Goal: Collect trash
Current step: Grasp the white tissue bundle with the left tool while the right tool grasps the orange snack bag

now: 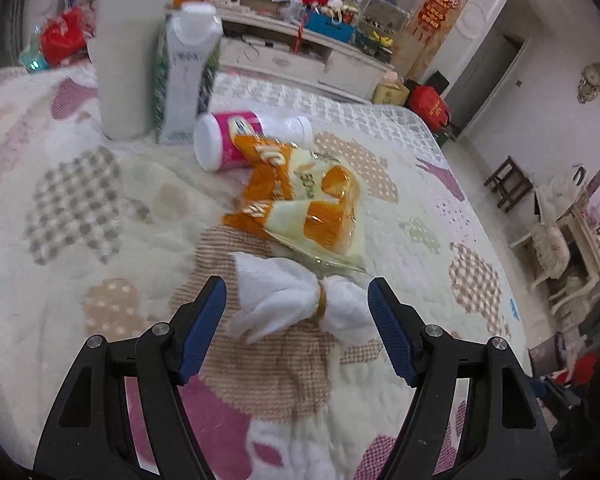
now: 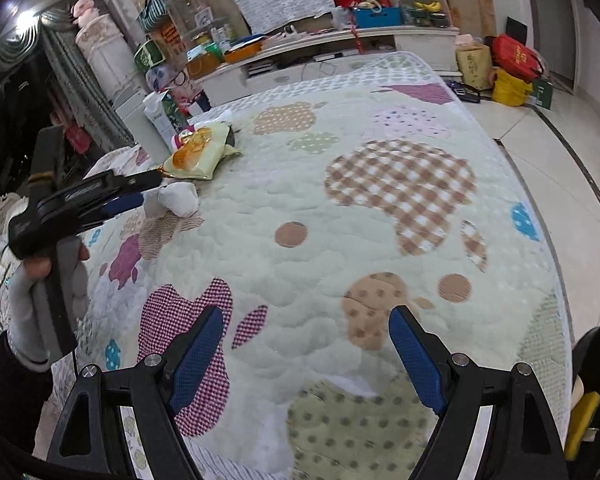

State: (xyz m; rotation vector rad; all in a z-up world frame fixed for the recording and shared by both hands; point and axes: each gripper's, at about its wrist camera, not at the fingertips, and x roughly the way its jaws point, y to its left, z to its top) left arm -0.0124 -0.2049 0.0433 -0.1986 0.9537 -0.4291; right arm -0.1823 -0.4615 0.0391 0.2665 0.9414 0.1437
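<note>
A white paper wad point(image 1: 296, 304) tied with a rubber band lies on the patterned bedspread point(image 1: 100, 208). My left gripper point(image 1: 296, 282) is open, and the wad sits between and just beyond its blue fingertips, untouched. Behind the wad lie a crumpled orange snack bag point(image 1: 300, 204) and a pink-labelled white bottle point(image 1: 228, 140) on its side. A milk carton point(image 1: 184, 80) stands beside a tall white container point(image 1: 128, 60). My right gripper point(image 2: 307, 312) is open over bare bedspread, holding nothing. Its view shows the left gripper point(image 2: 146, 190) in a gloved hand point(image 2: 40, 280), by the wad point(image 2: 180, 198) and the snack bag point(image 2: 200, 152).
The bed's edge point(image 2: 532, 184) drops to a tiled floor point(image 2: 560, 152) on the right. A low white cabinet point(image 2: 340, 48) runs along the far side, with red and yellow bags point(image 2: 512, 76) beside it. A wooden stool point(image 1: 508, 184) stands on the floor.
</note>
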